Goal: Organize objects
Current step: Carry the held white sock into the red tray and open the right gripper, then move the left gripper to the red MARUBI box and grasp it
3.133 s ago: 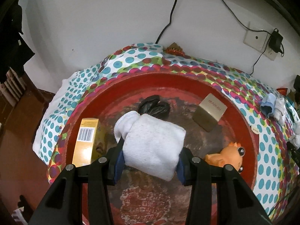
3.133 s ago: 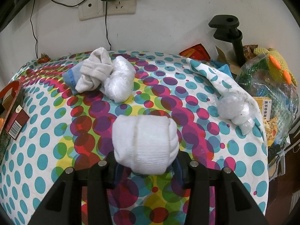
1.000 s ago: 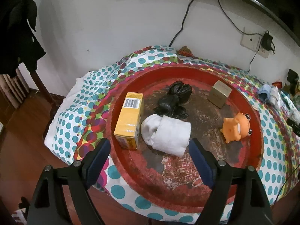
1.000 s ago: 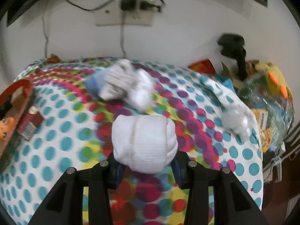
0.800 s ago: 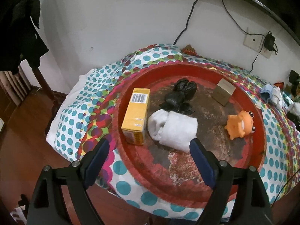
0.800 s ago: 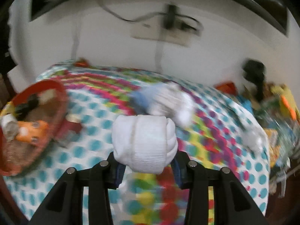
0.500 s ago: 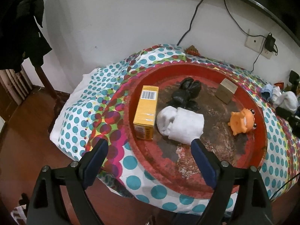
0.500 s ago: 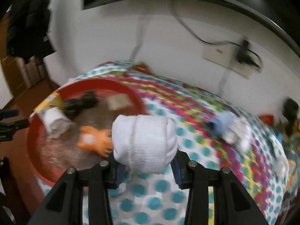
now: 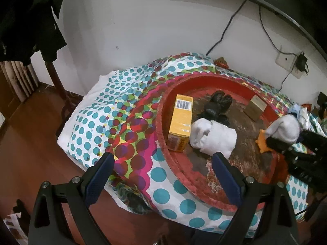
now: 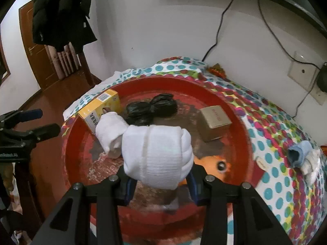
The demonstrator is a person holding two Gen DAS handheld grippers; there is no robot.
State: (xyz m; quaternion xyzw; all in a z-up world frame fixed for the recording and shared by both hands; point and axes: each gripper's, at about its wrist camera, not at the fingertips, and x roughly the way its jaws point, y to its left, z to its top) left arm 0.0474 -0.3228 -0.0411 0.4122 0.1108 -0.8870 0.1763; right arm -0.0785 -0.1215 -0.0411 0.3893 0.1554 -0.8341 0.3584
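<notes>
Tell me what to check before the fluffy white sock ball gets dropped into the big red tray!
1. Right gripper has a firm hold on the white sock roll: ok, both fingers press its sides.
2. Roll is above the red tray, not the dotted cloth: ok.
3. Free landing spot: cannot tell; the roll hides the floor right under it, and the orange toy and the other sock roll sit close on either side.
4. Left gripper out of the way: ok, open and back at the tray's near edge.
5. Yellow box, black bag and tan box away from the drop: ok, all further back.
</notes>
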